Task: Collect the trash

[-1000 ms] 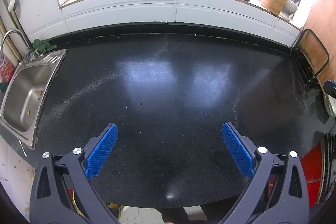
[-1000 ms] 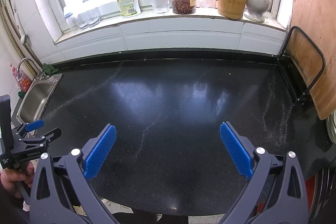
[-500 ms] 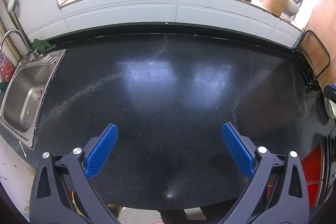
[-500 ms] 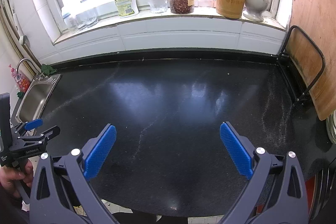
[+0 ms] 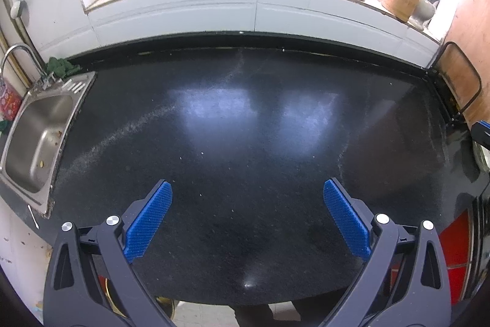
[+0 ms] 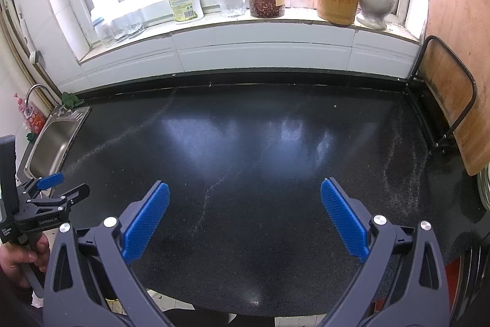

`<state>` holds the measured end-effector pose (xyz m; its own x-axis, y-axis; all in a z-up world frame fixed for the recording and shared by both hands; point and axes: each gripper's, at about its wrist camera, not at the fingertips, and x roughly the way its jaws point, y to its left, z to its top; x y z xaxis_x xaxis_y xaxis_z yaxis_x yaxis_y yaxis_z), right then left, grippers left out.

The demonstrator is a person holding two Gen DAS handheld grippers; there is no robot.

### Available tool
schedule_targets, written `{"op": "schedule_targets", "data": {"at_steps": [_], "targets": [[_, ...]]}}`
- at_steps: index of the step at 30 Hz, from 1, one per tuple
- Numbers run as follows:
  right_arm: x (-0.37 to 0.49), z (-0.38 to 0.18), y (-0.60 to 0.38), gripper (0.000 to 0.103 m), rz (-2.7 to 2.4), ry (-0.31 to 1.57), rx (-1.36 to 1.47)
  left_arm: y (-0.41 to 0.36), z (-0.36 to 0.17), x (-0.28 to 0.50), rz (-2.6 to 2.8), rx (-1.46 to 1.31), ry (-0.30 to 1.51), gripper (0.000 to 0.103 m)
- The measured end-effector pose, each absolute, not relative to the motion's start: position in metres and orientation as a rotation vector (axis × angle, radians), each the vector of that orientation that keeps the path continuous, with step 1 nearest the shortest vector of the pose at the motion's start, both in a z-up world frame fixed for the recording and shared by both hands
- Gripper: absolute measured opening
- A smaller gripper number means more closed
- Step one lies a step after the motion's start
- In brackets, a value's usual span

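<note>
Both blue-padded tools, left tool (image 5: pixel 247 219) and right tool (image 6: pixel 245 219), hang spread wide, holding nothing, over the glossy black speckled surface (image 6: pixel 245 143).

We found the dark bench (image 6: pixel 245 143) open across its middle, giving either claw free passage. The sink (image 5: pixel 36 137) bounded it on the left, a wire rack (image 6: pixel 444 100) with a board on the right, and sill jars (image 6: pixel 266 2) behind.
</note>
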<state>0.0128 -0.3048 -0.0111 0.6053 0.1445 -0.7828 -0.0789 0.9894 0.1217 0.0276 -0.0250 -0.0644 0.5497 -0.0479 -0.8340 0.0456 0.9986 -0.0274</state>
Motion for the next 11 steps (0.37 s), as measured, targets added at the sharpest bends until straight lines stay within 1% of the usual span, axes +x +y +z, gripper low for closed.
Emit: {"op": "schedule_targets", "data": {"at_steps": [11], "targets": [[0.018,-0.025,-0.31,0.096,0.121,0.931,0.092,-0.025,-0.076,0.035,-0.056,0.006,1.021,0.096]]}}
